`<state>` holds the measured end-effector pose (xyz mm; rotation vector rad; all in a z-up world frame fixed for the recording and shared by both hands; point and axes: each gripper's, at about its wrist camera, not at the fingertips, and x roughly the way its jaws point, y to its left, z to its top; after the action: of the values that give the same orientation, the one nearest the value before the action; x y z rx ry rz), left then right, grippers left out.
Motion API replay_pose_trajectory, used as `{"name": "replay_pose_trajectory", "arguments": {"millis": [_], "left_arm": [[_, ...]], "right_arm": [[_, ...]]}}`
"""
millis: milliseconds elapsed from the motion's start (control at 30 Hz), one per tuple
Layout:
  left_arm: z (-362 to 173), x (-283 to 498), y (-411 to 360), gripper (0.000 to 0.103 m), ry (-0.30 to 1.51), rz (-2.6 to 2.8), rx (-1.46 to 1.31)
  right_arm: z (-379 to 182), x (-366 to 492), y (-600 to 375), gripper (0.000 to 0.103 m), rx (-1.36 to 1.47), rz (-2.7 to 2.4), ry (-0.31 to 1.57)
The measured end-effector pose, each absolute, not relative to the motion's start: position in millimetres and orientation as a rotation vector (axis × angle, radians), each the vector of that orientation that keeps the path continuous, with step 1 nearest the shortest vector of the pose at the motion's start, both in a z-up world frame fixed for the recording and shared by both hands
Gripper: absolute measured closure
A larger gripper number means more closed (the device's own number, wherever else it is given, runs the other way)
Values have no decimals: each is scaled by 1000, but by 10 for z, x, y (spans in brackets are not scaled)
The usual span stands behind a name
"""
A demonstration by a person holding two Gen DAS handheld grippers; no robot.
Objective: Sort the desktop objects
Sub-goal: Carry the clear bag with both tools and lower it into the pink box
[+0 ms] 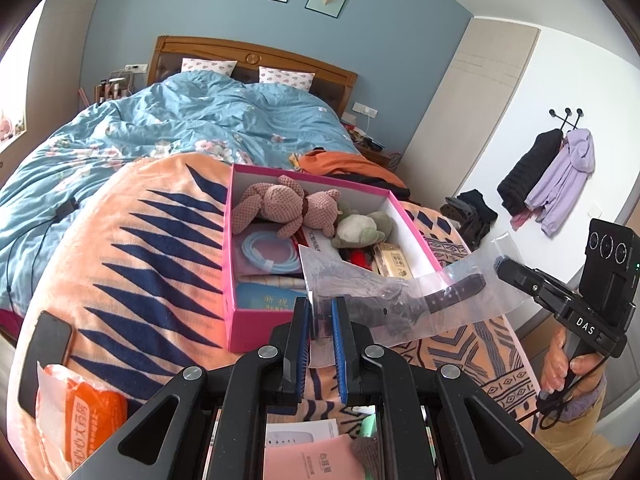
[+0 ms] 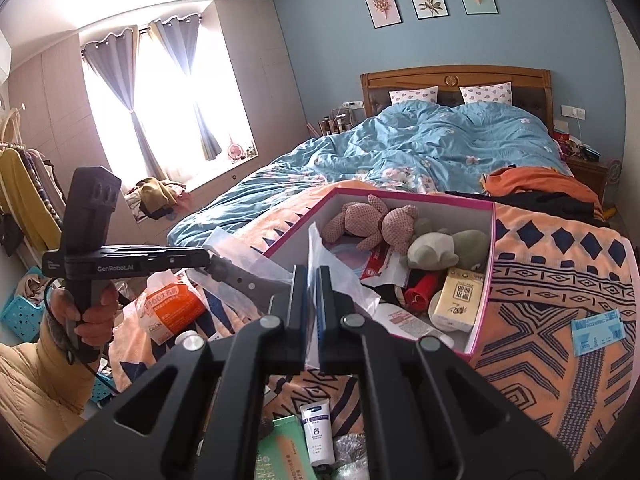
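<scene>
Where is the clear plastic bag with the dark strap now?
The bag hangs between both grippers, left gripper and right gripper each pinching an end, just above the near edge of the pink box.

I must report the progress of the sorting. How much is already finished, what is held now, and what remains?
Done: the pink box already holds a plush bear, a green plush and a tissue pack.
In hand: both the left gripper and the right gripper are shut on a clear bag with a dark strap inside.
Left: an orange packet, a white tube and a phone lie on the blanket.
</scene>
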<state>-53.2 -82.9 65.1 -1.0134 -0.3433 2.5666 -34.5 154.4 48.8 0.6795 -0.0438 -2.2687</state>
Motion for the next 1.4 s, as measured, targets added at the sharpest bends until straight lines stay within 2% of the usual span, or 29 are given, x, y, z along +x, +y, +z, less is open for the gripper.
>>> {"name": "replay_pose_trajectory", "arguments": {"millis": [1400], "left_arm": [[680, -860, -850, 93, -372, 2617, -1016]], "right_arm": [[548, -716, 1430, 98, 686, -2275, -88]]}}
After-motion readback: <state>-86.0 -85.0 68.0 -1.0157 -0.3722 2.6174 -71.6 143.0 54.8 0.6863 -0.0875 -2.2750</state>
